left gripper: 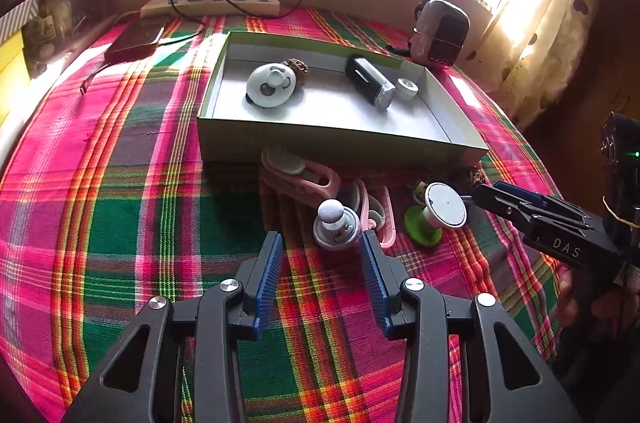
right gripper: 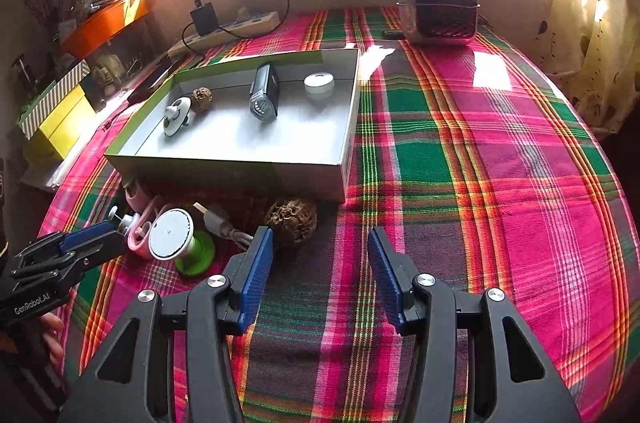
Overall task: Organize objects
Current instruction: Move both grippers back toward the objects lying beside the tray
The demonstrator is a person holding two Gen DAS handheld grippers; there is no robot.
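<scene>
Objects lie loose on the plaid tablecloth (right gripper: 460, 151) before a shallow box (right gripper: 280, 169). Both jaws stand open and empty: the left gripper (left gripper: 320, 263) hovers just short of a small white knob (left gripper: 335, 223) and pink clips (left gripper: 304, 179), the right gripper (right gripper: 320, 263) near a brown pinecone (right gripper: 292, 219). A white-topped green stand (right gripper: 180, 243) lies between them. Inside the box rest a white disc (left gripper: 271, 85), a black torch (left gripper: 370, 81) and a white ring (right gripper: 319, 82).
</scene>
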